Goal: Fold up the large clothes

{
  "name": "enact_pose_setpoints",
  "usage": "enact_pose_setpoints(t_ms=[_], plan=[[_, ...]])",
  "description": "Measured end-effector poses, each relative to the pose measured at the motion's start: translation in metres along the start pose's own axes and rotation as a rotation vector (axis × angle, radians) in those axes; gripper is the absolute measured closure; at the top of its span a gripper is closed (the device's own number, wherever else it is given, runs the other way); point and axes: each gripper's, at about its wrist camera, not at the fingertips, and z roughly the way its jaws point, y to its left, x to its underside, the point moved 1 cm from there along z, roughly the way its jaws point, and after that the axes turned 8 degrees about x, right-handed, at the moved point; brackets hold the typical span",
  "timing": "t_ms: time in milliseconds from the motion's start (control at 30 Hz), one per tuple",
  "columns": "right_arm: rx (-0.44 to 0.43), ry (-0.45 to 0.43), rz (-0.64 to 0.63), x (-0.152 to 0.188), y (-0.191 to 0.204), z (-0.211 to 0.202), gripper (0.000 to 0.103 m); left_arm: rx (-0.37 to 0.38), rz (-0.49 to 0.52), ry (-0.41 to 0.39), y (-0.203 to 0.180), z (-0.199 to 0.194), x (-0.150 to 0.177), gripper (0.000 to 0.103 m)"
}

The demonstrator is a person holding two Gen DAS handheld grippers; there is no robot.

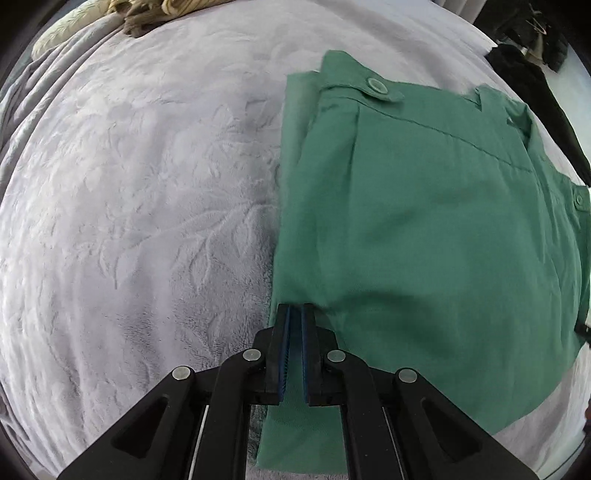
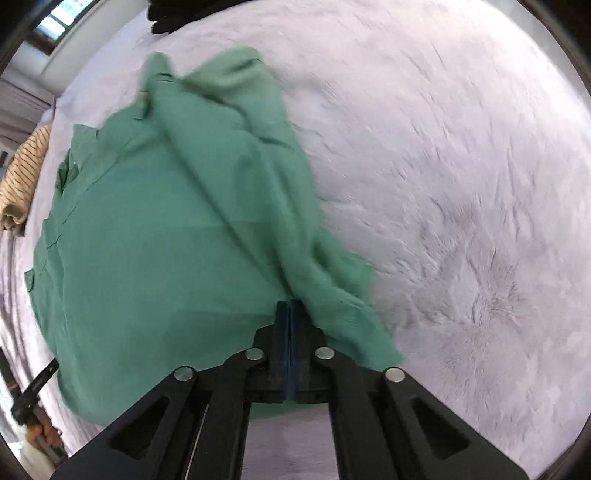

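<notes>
A green garment (image 1: 424, 229) with buttoned tabs lies partly folded on a pale grey embossed bedspread (image 1: 147, 203). My left gripper (image 1: 295, 314) is shut on the garment's near left edge, with green cloth between its blue pads. In the right wrist view the same green garment (image 2: 166, 240) lies to the left and ahead. My right gripper (image 2: 290, 306) is shut on a raised fold of it, and cloth drapes off to the right of the fingers. The bedspread (image 2: 461, 184) fills the right side.
Beige and brown clothes (image 1: 147, 14) are piled at the far edge of the bed. Dark clothes (image 1: 535, 74) lie at the far right. A striped beige garment (image 2: 22, 184) lies at the left edge, and dark cloth (image 2: 177, 14) lies at the top.
</notes>
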Motion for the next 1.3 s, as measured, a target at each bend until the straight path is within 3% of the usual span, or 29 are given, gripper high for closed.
enact_pose_setpoints(t_ms=[200, 367, 767, 800, 833, 867, 900, 1033, 1133, 1300], plan=[[0.057, 0.008, -0.037, 0.004, -0.002, -0.011, 0.103, -0.059, 0.016, -0.011, -0.01, -0.024, 0.002, 0.097], [0.05, 0.013, -0.049, 0.013, 0.015, -0.034, 0.099, -0.055, 0.017, -0.003, -0.018, -0.045, 0.018, 0.097], [0.053, 0.033, -0.174, 0.075, 0.069, -0.076, 0.099, -0.062, -0.006, 0.056, -0.034, -0.071, 0.074, 0.097], [0.053, 0.033, -0.183, 0.083, 0.072, -0.079, 0.099, -0.063, -0.004, 0.061, -0.035, -0.073, 0.079, 0.087], [0.054, 0.035, -0.191, 0.088, 0.075, -0.083, 0.099, -0.065, -0.003, 0.069, -0.041, -0.074, 0.083, 0.038], [0.052, 0.037, -0.196, 0.094, 0.081, -0.084, 0.099, -0.071, -0.009, 0.074, -0.043, -0.077, 0.088, 0.01], [0.05, 0.04, -0.203, 0.099, 0.083, -0.088, 0.099, -0.07, -0.007, 0.057, -0.046, -0.082, 0.093, 0.002], [0.062, 0.031, -0.238, 0.112, 0.089, -0.099, 0.099, -0.057, 0.044, 0.038, -0.068, -0.103, 0.125, 0.001], [0.075, 0.022, -0.261, 0.119, 0.094, -0.108, 0.099, -0.059, 0.042, 0.028, -0.077, -0.112, 0.128, 0.001], [0.108, -0.037, -0.339, 0.118, 0.14, -0.118, 0.095, -0.081, 0.001, 0.041, -0.076, -0.119, 0.129, 0.001]])
